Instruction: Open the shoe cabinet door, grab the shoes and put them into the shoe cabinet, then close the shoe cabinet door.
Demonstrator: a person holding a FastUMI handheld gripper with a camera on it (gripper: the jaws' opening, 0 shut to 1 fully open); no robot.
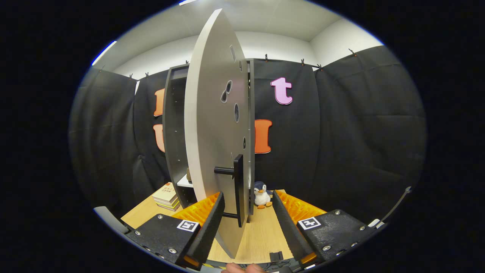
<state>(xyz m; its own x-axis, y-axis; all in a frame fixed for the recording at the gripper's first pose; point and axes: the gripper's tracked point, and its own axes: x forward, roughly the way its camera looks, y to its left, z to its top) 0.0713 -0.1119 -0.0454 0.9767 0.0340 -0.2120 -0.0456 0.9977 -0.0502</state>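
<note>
The tall dark shoe cabinet [175, 125] stands on the wooden table, and its light grey door [212, 125] is swung out towards me, almost edge-on. The door's black bar handle [238, 185] sits between my fingers, closer to the left finger [212, 220] than to the right finger [284, 220]. My gripper [248, 197] is open, with a wide gap on the handle's right side. Inside the cabinet I see a white shelf [185, 182] with a small brownish thing [188, 175] on it, mostly hidden by the door.
A toy penguin [261, 195] sits on the table [261, 235] just right of the cabinet, beyond my fingers. A stack of books [166, 197] lies left of the cabinet. A hand [242, 268] shows below the fingers. Black cloth walls close off the booth.
</note>
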